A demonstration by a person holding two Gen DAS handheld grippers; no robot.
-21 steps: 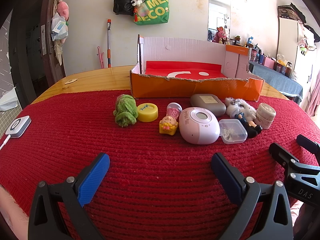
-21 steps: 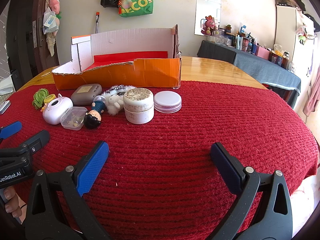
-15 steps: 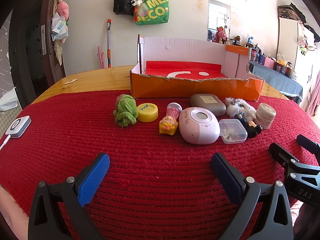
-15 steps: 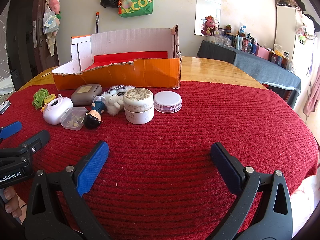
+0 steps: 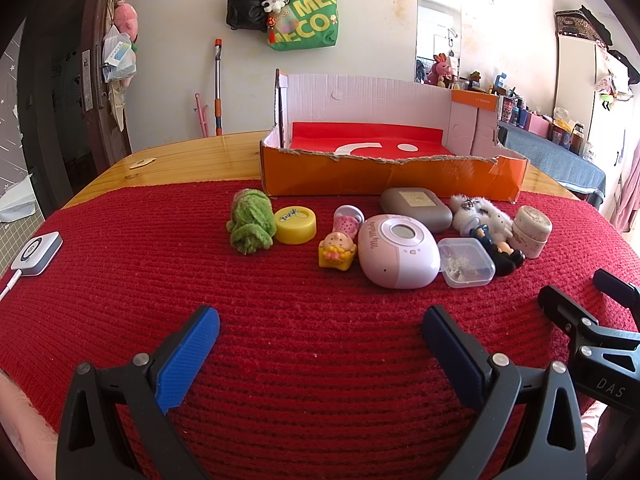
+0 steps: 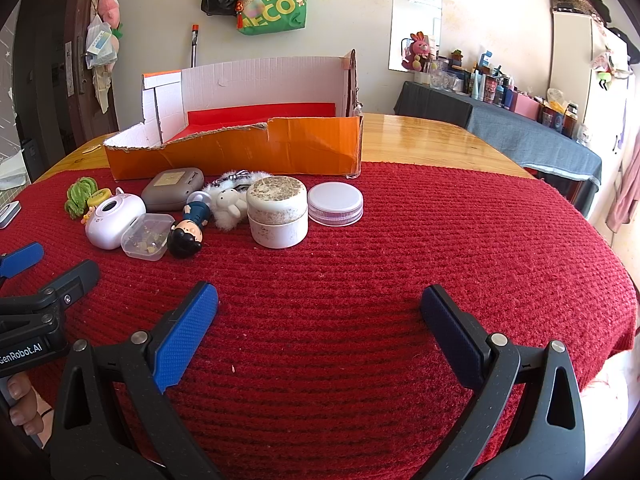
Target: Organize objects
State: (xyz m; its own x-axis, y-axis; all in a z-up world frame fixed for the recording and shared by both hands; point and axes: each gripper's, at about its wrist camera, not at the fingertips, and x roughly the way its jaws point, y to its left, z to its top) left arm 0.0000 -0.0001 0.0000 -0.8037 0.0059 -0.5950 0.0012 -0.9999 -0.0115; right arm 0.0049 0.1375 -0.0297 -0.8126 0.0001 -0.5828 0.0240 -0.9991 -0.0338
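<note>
1. We see the things to be sorted in a loose row on the red knitted cloth, just in front of the orange cardboard box.
2. From our left, the row starts with a green fuzzy toy touching a yellow round lid.
3. Next come a small yellow-and-pink doll toy and a pink oval device, side by side.
4. A clear plastic case sits against the pink device, with a grey case behind them, nearer the box.
5. Further right lie a dark-haired figurine on its side, a white plush, a cream jar and a flat white lid beside the jar.
6. The box stands open; its red floor shows nothing inside that we can see.
7. Our left gripper hovers above the cloth, short of the row, fingers spread wide and holding nothing.
8. Our right gripper hovers likewise over bare cloth, to the right of the row, fingers spread and empty.
9. A small white device lies at the cloth's far left edge.
10. On the wall behind hang a green tote bag and a black bag.
</note>
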